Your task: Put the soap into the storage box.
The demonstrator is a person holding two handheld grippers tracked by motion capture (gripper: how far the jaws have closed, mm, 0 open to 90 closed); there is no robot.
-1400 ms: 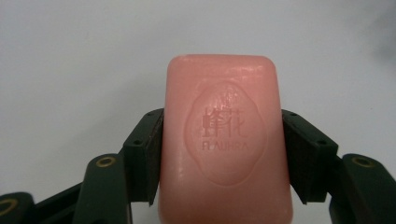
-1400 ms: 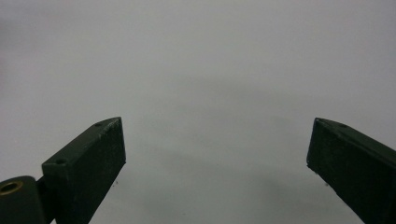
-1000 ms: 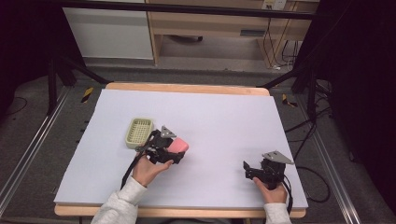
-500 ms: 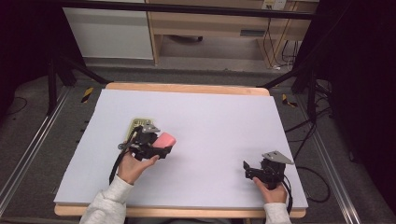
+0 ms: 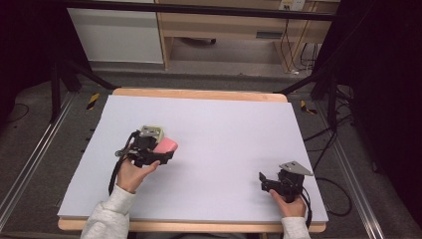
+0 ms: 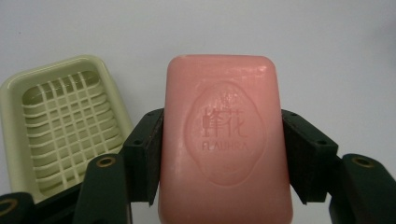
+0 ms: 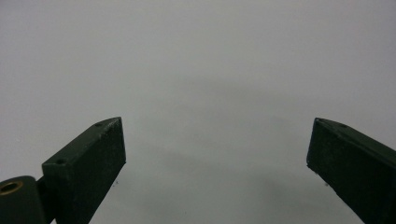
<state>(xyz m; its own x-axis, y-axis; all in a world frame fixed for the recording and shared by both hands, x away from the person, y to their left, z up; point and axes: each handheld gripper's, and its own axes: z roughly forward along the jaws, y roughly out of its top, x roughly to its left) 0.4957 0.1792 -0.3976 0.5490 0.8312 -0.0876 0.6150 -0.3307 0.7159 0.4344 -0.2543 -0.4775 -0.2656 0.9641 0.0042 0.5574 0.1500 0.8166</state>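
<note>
A recording bench in a lab or workshop is being shown. A plain pale sheet (image 5: 224,144) is being carried by a wooden table (image 5: 199,94), and almost nothing else is being kept on it. The table is being flanked by black frame struts (image 5: 64,74), and a dark bar (image 5: 199,10) is being run across above it. Metal rails (image 5: 30,164) are being laid along a grey carpeted floor (image 5: 54,149). Loose cables (image 5: 338,199) are being trailed beside the table, and more are being hung near a wall socket (image 5: 292,4). Behind, a light wooden desk (image 5: 224,30) and a white cabinet (image 5: 117,35) are being seen against dark surroundings.
</note>
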